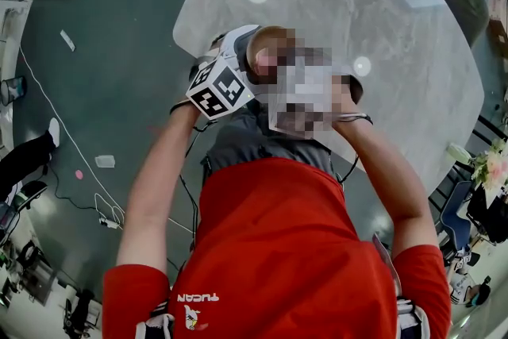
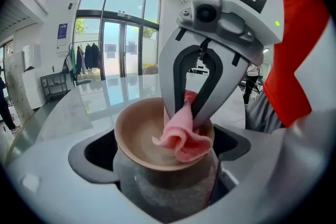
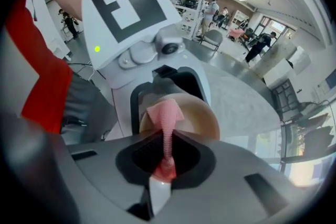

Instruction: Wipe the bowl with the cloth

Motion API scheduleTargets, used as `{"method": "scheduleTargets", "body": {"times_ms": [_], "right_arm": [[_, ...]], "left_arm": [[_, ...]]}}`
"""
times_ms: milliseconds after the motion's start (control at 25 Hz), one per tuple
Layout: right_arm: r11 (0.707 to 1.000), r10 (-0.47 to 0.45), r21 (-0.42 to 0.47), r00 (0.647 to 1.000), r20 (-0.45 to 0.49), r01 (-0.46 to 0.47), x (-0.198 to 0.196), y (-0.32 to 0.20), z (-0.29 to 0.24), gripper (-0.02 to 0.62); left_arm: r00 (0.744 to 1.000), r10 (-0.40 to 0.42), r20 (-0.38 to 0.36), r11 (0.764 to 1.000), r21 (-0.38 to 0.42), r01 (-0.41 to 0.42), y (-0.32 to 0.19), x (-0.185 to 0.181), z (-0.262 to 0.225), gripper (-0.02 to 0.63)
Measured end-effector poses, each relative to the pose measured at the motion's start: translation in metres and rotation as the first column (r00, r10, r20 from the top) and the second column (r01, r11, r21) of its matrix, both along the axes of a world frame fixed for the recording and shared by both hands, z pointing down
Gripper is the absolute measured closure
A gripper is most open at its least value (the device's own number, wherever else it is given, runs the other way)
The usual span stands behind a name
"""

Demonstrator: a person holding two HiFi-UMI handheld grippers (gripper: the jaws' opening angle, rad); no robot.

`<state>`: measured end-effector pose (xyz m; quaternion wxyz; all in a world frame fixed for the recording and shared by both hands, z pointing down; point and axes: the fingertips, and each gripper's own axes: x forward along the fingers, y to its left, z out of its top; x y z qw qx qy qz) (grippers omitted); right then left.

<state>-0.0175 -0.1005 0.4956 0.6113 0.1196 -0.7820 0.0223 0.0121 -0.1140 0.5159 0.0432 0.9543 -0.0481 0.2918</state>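
Marble table (image 1: 413, 28); white cable (image 1: 48, 102) on grey floor (image 1: 119, 20).

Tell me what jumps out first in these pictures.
A pink cloth, clamped in the right gripper, is stuffed down into a tan bowl. The left gripper grips that bowl, and both are held up near the person's chest, above a round pale table.

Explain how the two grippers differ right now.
The left gripper has its jaws wide, clamped on the sides of the tan bowl; the right gripper has its jaws pinched tight on the pink cloth. The left one steadies the bowl; the right one holds the cloth inside it. Both grip something.
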Motion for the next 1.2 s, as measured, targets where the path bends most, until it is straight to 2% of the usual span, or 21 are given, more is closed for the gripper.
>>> {"method": "scheduleTargets", "body": {"times_ms": [80,160,280,360,600,720,840,1000,1200], "right_arm": [[1.0,-0.003,-0.004,1.0,0.023,0.003,-0.011,0.001,0.002,0.574],[1.0,0.007,0.028,1.0,0.028,-0.008,-0.018,-0.008,0.004,0.574],[0.992,0.04,0.119,0.999,-0.021,-0.037,-0.012,-0.033,0.006,0.574],[0.988,0.055,0.147,0.997,-0.062,-0.046,-0.002,-0.043,0.006,0.574],[0.997,0.028,0.077,0.995,-0.092,-0.02,0.011,-0.025,0.005,0.574],[0.999,0.013,0.051,0.998,-0.062,-0.01,0.002,-0.014,0.005,0.574],[0.998,0.034,0.063,0.999,-0.033,-0.032,-0.004,-0.016,0.007,0.574],[0.99,0.099,0.097,0.995,0.005,-0.099,0.001,-0.026,0.004,0.574],[0.977,0.175,0.105,0.978,0.112,-0.186,0.002,-0.031,-0.01,0.574]], "left_arm": [[1.0,-0.001,0.0,1.0,-0.001,0.001,0.0,0.0,0.0,0.046],[1.0,-0.004,-0.001,1.0,-0.003,0.004,0.0,0.0,0.0,0.046],[1.0,-0.007,-0.002,1.0,-0.005,0.007,0.0,0.0,0.001,0.046],[1.0,-0.008,-0.001,1.0,-0.004,0.008,0.0,0.0,0.0,0.046],[1.0,-0.005,0.0,1.0,-0.002,0.005,0.0,-0.002,0.001,0.046],[1.0,-0.004,-0.001,1.0,-0.003,0.004,0.0,-0.002,0.001,0.048],[1.0,-0.007,-0.001,1.0,-0.007,0.007,0.0,-0.002,0.001,0.048],[1.0,-0.003,-0.005,1.0,-0.011,0.003,0.0,0.0,0.001,0.046],[1.0,0.0,-0.021,1.0,-0.021,-0.001,0.001,-0.001,-0.001,0.043]]}}
